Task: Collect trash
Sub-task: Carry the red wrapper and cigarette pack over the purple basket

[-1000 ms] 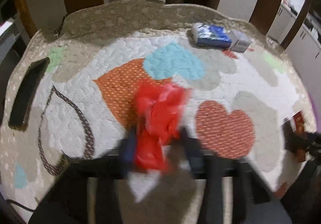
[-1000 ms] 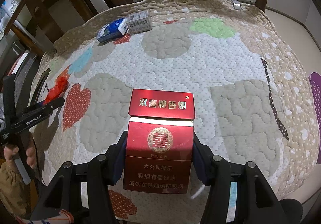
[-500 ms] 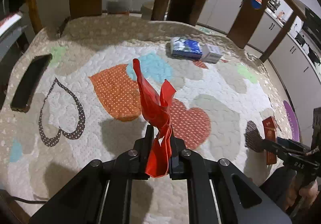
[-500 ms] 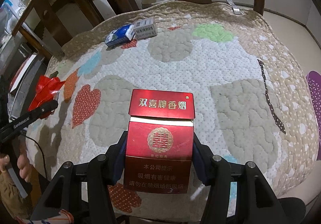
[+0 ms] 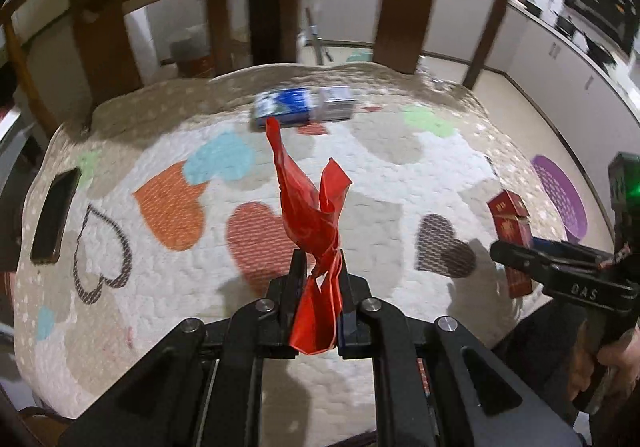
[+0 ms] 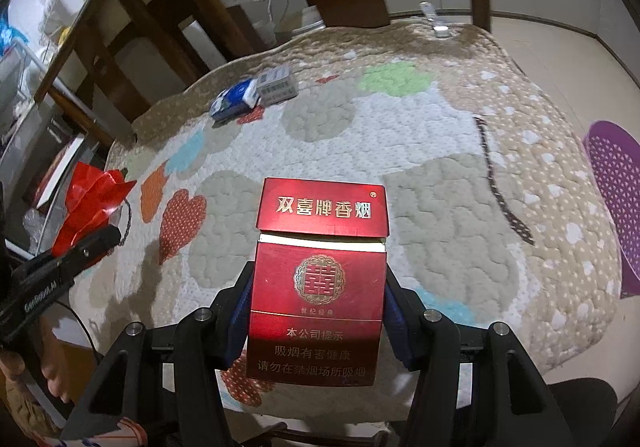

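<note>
Both your grippers held trash above the quilted table.

Your left gripper [image 5: 318, 287] pinched the red wrapper [image 5: 312, 215]; your right gripper [image 6: 318, 311] clamped the red cigarette pack [image 6: 318, 287], lid ajar. Only your left view showed the black phone [image 5: 54, 219]; only your right showed the pack's printed face.

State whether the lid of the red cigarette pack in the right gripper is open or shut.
Open. The red pack sits between the right gripper pads, its flip lid lifted, with a pale gap below it.
</note>
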A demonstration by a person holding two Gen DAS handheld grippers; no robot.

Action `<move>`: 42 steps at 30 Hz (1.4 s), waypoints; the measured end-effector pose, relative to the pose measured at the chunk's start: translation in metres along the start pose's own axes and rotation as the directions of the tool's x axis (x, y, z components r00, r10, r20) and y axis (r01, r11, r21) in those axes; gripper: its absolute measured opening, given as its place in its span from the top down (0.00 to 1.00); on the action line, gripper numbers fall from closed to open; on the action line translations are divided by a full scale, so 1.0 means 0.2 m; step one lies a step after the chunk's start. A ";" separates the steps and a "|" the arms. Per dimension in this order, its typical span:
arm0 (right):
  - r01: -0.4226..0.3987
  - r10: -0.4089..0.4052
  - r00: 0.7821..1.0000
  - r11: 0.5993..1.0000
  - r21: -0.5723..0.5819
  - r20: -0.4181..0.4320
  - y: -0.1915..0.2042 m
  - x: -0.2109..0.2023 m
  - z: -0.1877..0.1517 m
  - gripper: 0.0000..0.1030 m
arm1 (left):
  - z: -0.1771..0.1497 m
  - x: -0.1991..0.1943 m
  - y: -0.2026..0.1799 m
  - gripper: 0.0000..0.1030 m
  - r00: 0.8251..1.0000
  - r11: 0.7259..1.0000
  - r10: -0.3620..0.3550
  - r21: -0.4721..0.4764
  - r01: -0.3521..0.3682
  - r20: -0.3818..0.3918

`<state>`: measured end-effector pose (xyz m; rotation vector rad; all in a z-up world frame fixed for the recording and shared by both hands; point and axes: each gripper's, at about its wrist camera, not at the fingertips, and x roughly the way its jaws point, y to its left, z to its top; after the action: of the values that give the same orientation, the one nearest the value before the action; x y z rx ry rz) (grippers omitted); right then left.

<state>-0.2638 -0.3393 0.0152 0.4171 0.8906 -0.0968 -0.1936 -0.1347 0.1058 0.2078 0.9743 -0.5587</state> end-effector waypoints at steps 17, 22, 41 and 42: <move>0.026 -0.049 0.992 0.981 0.193 0.114 -0.46 -0.27 -0.02 0.40 | 0.11 0.07 -0.52 0.89 0.999 0.979 -0.037 0.197 0.040 -0.019; 0.042 -0.080 0.986 0.968 0.247 0.147 -0.62 -0.35 -0.04 0.41 | 0.17 0.09 -0.64 0.89 0.998 0.971 -0.056 0.230 0.061 -0.027; 0.115 -0.227 0.949 0.895 0.432 0.217 -1.20 -0.63 -0.08 0.41 | 0.45 0.34 -1.43 0.89 0.961 0.883 -0.247 0.379 0.276 -0.125; 0.120 -0.235 0.947 0.891 0.439 0.218 -1.24 -0.63 -0.08 0.40 | 0.47 0.37 -1.48 0.89 0.956 0.876 -0.257 0.384 0.291 -0.139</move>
<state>-0.4177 -0.5710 0.0273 0.7069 0.6355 -0.5136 -0.2521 -0.4485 0.1190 0.4675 0.9690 -1.0216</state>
